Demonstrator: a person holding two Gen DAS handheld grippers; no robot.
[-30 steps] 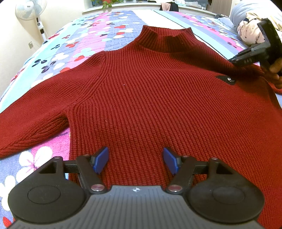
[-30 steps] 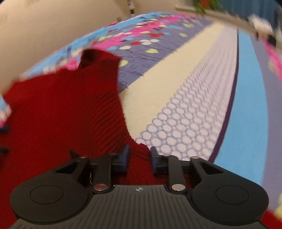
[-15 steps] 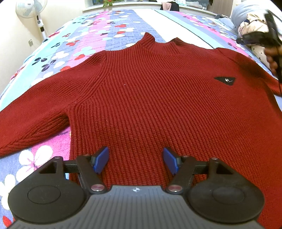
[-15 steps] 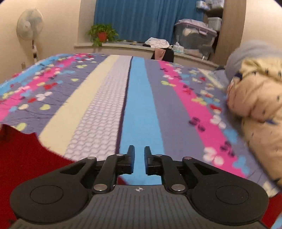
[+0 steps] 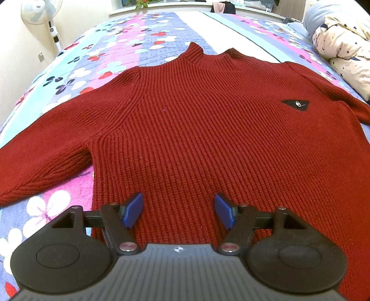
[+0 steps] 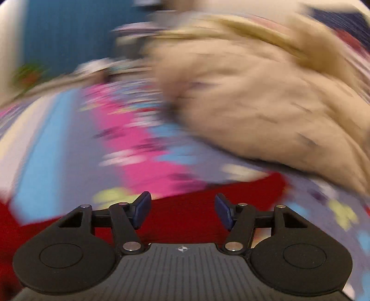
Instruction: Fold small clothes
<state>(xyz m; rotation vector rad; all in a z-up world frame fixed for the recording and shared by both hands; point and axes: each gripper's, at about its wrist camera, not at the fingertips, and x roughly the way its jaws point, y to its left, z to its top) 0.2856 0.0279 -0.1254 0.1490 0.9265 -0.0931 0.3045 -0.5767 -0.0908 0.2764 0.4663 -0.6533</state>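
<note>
- Left wrist view: we are looking down on a red knitted sweater [image 5: 208, 139] lying face up and spread flat on a bed with a flowered, striped bedspread [image 5: 129, 48]; its collar is pointing away from us and its lower body is running under the camera.
- We are holding the left gripper [image 5: 178, 211] over the lower middle of the sweater with its blue pads [image 5: 133, 209] standing wide apart; nothing is sitting between them, and we cannot tell whether the tips are touching the knit.
- One sleeve is stretching out to the left edge of the picture; the other is running off at the right, near a small black triangular patch [image 5: 296, 105] on the chest.
- A cream star-printed quilt [image 5: 342, 46] is lying bundled at the far right of the bed, and a standing fan [image 5: 40, 10] is by the wall at upper left.
- Right wrist view (heavily blurred): the right gripper [image 6: 182, 210] has just been opening, and its jaws are now standing released with nothing between them, over a strip of red sweater [image 6: 189, 215].
- Beyond it we are seeing the pink and blue stripes of the bedspread and the cream quilt filling the upper right.
</note>
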